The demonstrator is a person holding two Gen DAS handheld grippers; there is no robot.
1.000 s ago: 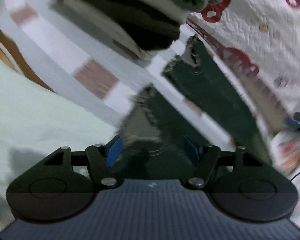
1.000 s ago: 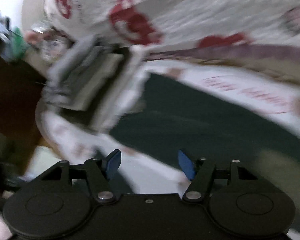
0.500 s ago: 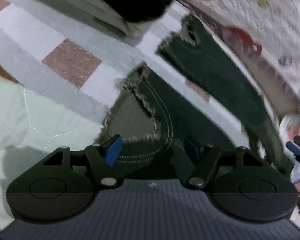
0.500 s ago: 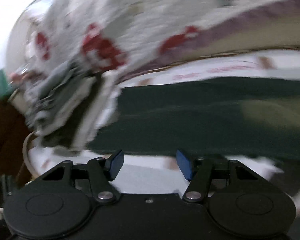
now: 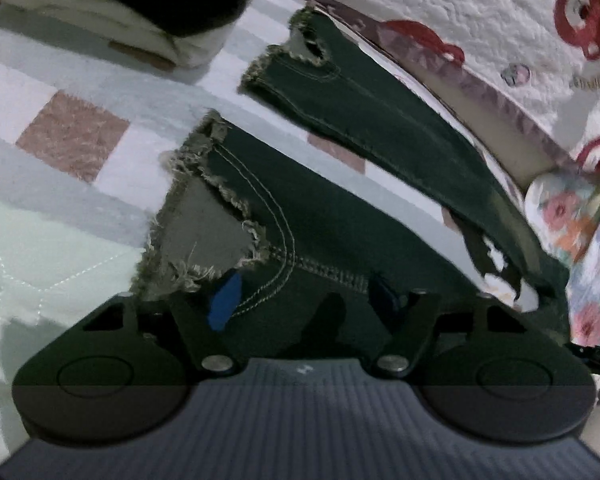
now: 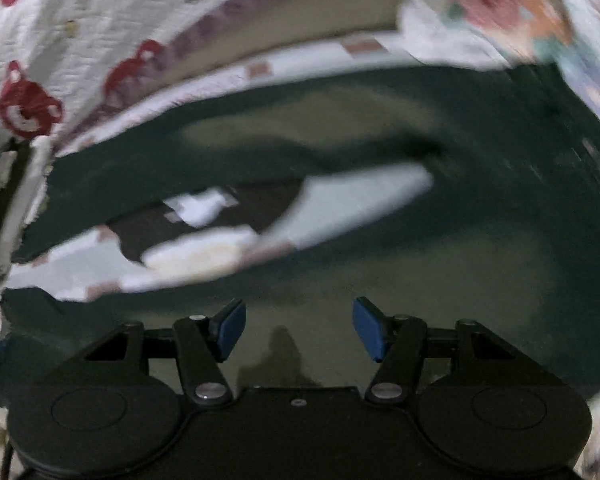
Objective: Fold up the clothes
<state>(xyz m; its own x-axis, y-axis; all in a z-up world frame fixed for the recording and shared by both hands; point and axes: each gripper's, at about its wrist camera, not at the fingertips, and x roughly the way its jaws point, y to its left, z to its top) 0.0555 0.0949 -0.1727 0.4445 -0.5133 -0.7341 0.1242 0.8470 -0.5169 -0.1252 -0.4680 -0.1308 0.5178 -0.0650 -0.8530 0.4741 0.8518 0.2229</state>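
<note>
Dark green jeans [image 5: 340, 216] flat on bed [image 5: 72, 92]; left fingers [image 5: 304, 294] narrowing, spread over frayed hem, nothing pinched; right fingers [image 6: 299, 330] spread over waist — risk: grabbing single layer, fold skews

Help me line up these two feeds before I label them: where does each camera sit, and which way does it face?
Left wrist: sits on the left gripper, looking down past its blue fingers at a frayed leg hem of the dark green jeans on the patchwork bedspread.
Right wrist: sits on the right gripper, looking down at the blurred jeans; its fingers stand apart, holding nothing.
Shared: the jeans and the red-print quilt.
</note>
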